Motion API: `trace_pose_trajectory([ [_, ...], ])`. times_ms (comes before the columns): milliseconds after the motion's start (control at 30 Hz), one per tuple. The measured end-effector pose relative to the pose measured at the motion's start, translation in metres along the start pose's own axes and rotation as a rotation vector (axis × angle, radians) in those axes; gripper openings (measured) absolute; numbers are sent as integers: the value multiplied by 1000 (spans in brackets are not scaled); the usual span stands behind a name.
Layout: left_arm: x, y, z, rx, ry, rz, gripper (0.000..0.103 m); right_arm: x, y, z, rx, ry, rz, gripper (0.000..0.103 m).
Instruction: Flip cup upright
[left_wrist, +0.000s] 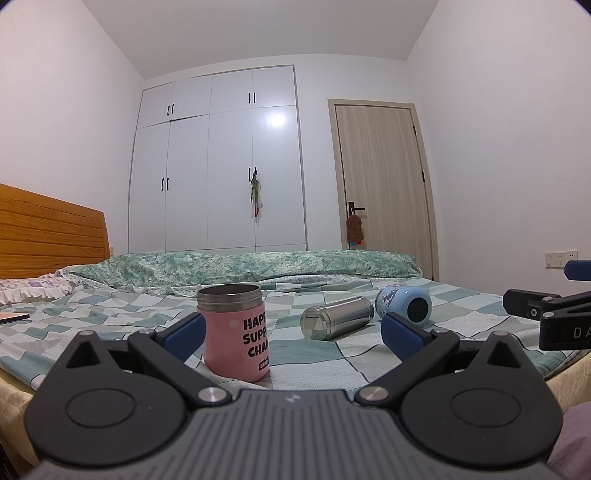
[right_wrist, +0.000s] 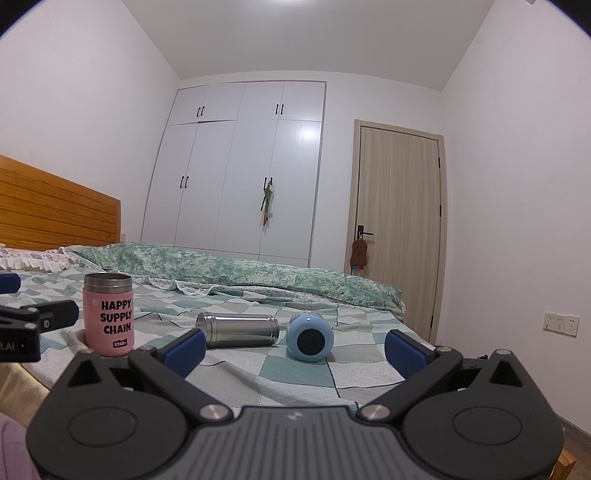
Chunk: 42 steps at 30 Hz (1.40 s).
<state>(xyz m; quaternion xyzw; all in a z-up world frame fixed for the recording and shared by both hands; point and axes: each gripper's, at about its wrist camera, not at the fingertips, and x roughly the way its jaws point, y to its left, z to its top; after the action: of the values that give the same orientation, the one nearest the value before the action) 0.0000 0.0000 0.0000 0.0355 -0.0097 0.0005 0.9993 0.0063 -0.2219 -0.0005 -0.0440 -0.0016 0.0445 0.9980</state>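
Observation:
A pink cup (left_wrist: 236, 332) with black lettering stands upright on the checked bedspread, just inside my left gripper's left finger; it also shows in the right wrist view (right_wrist: 109, 315). A steel cup (left_wrist: 337, 318) lies on its side behind it, also in the right wrist view (right_wrist: 238, 329). A light blue cup (left_wrist: 404, 301) lies on its side to the right, its base toward me (right_wrist: 309, 336). My left gripper (left_wrist: 293, 334) is open and empty. My right gripper (right_wrist: 295, 349) is open and empty, facing the steel and blue cups from a short way off.
The checked bedspread (right_wrist: 303, 373) covers the bed, with a green folded quilt (left_wrist: 258, 266) along the far side. A wooden headboard (left_wrist: 48, 229) is at left. White wardrobe (left_wrist: 218, 166) and a door (left_wrist: 384, 184) stand behind. The right gripper shows at the left view's right edge (left_wrist: 554, 317).

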Motion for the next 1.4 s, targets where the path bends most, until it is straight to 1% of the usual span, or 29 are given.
trace_pose_trajectory([
  [567, 1, -2, 1, 5, 7, -2, 103, -1, 0, 0, 3, 4, -1, 103],
  [700, 3, -15, 7, 31, 24, -37, 103, 0, -1, 6, 24, 23, 15, 103],
  [800, 13, -21, 16, 33, 46, -84, 103, 5, -10, 10, 57, 47, 38, 103],
  [967, 46, -29, 43, 54, 67, -147, 103, 24, -32, 27, 63, 64, 70, 103],
  [1067, 76, -34, 60, 73, 95, -194, 103, 44, -44, 37, 53, 69, 82, 103],
  [1167, 110, -42, 75, 109, 151, -232, 103, 67, -57, 46, 31, 78, 97, 103],
  [1300, 165, -57, 92, 186, 237, -278, 103, 107, -75, 57, 5, 122, 135, 103],
  [1400, 206, -66, 99, 242, 331, -305, 103, 139, -86, 62, -27, 155, 159, 103],
])
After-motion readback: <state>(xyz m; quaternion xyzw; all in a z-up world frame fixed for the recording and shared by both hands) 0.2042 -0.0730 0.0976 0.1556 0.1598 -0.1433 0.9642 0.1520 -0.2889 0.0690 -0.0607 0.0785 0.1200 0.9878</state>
